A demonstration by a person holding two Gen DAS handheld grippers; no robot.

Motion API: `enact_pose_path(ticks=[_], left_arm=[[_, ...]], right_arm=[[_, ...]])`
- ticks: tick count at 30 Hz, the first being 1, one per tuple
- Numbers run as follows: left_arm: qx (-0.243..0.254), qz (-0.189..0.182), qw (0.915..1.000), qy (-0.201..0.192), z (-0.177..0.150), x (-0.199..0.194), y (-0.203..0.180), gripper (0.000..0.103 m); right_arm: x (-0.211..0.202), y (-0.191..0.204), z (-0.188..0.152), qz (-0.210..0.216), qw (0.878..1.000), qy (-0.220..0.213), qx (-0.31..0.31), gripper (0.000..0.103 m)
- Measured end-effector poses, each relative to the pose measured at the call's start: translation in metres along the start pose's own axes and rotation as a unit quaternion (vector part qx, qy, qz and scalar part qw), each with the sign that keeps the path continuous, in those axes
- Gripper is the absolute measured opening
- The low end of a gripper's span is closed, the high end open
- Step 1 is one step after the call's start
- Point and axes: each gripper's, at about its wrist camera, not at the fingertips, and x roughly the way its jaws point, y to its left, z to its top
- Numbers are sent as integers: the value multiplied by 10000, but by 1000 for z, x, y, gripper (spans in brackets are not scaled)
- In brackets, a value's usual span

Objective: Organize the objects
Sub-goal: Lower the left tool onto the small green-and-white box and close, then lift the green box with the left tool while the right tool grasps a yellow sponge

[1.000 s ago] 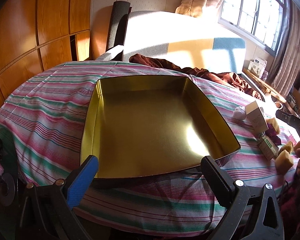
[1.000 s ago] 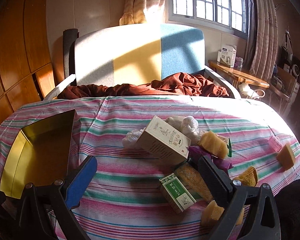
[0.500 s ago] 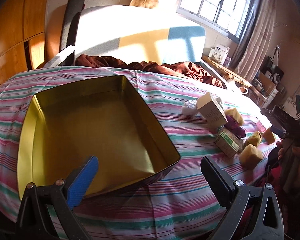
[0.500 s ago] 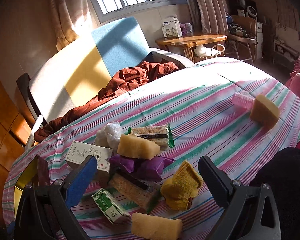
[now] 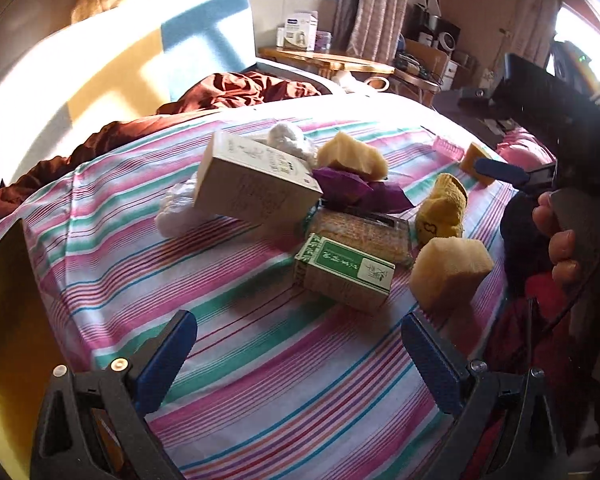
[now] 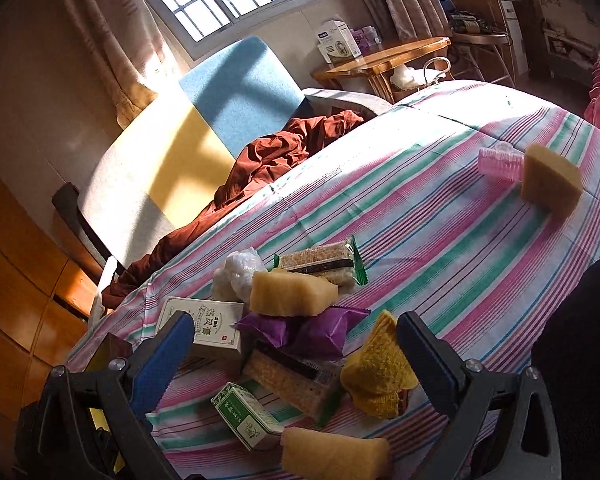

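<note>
A heap of small objects lies on the striped cloth: a beige carton [image 5: 256, 184] [image 6: 212, 326], a green-labelled box [image 5: 344, 272] [image 6: 248, 414], a purple wrapper [image 5: 356, 190] [image 6: 312, 330], grain bars [image 5: 360, 234] [image 6: 324, 266], yellow sponges [image 5: 450, 272] [image 6: 290, 294] and a folded yellow cloth [image 5: 440, 212] [image 6: 380, 380]. My left gripper [image 5: 300, 360] is open, short of the green box. My right gripper [image 6: 288, 360] hangs open over the heap, nothing between its fingers. The gold tin [image 5: 0, 300] shows only at the left edge.
A lone sponge [image 6: 550, 182] and a pink brush [image 6: 498, 162] lie far right on the cloth. A sofa [image 6: 204, 120] with a brown blanket [image 6: 284, 148] stands behind the table. A hand [image 5: 560, 236] holds the right gripper's body [image 5: 540, 88].
My left gripper has swung right, from over the gold tin to facing the heap. My right gripper has turned and moved closer above the heap. Both have stayed open.
</note>
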Motion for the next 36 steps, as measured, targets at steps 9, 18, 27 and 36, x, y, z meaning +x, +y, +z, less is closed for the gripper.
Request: enact_pose_path(ticks=[9,18,27,36], left_arm=[[739,-81,9968,278,20,60,-21,103],[334,-291,9990,8,11,68,-8,72],[-104,655,9966,-498,-58,18,-9,73],[-158,682,9949,-724,-66,17,-8,72]], right_arm=[[4,-1,-1,37,10000,75,20,103],[5,-2,-1,-7,9999,94,56,103],[9,-1,-2,-137,9996,233,7,103],[14,1,-16,-947,9912,927,-31,103]])
